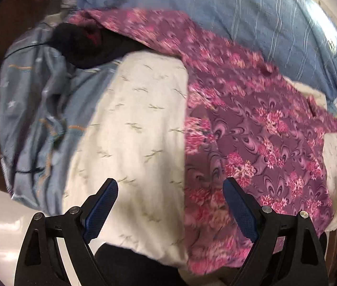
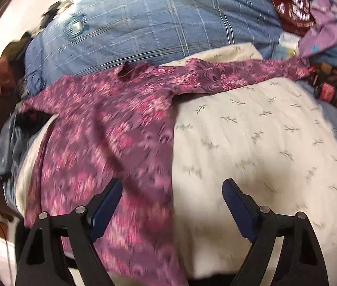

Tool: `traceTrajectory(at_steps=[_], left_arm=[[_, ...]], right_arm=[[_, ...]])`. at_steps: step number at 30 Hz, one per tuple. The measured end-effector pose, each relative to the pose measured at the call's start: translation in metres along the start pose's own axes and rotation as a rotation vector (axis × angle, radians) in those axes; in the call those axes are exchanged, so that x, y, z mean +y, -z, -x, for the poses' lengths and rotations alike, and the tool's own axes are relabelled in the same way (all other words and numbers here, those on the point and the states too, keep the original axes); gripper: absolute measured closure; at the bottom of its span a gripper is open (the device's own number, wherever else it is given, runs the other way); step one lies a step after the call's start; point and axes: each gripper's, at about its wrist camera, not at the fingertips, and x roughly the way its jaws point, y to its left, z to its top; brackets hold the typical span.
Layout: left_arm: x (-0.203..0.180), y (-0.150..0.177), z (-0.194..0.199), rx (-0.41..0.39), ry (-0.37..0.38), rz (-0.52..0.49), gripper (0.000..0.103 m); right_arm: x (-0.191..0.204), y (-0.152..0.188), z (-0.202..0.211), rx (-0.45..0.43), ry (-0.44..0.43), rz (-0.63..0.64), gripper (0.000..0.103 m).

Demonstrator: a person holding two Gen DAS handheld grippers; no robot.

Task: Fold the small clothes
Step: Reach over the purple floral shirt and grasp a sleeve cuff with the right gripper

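Observation:
A purple garment with pink flowers (image 1: 251, 131) lies spread flat on a cream sheet with small leaf prints (image 1: 132, 131). In the right wrist view the garment (image 2: 111, 128) covers the left half of the sheet (image 2: 251, 143), with one sleeve (image 2: 240, 76) stretched out to the right. My left gripper (image 1: 170, 186) is open and empty above the garment's left edge. My right gripper (image 2: 172, 186) is open and empty above the garment's right edge near its hem.
A blue checked blanket (image 2: 156, 23) lies behind the sheet. A grey-blue cloth (image 1: 37, 109) and a black garment (image 1: 80, 45) are bunched at the left. A pile of other clothes (image 2: 323, 23) sits at the far right.

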Motion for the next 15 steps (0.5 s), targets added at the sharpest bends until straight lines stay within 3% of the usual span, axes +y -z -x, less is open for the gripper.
traceTrajectory(at_steps=[3,9,11,12,13,14,15], left_arm=[[-0.020,-0.011,-0.035,0.090,0.023,-0.036,0.013],[-0.041,-0.029,-0.099,0.182,-0.078,-0.085,0.015],[-0.047,-0.028,-0.108,0.173,-0.104,-0.097,0.015],[-0.049,-0.029,-0.109,0.156,-0.127,-0.116,0.016],[-0.051,-0.029,-0.110,0.146,-0.151,-0.131,0.020],[-0.052,-0.029,-0.110,0.131,-0.188,-0.156,0.022],[-0.053,-0.028,-0.111,0.119,-0.239,-0.188,0.023]], right_arm=[[-0.003,-0.022,-0.029,0.013,-0.008,-0.043,0.017],[-0.001,-0.054,-0.093,0.055,0.024,-0.091,0.017],[0.005,-0.056,-0.099,0.033,0.045,-0.062,0.019],[0.011,-0.058,-0.100,0.029,0.006,-0.035,0.030],[0.016,-0.059,-0.101,0.033,-0.036,-0.012,0.051],[0.026,-0.059,-0.104,0.048,-0.056,0.036,0.061],[0.032,-0.059,-0.107,0.070,-0.058,0.067,0.080]])
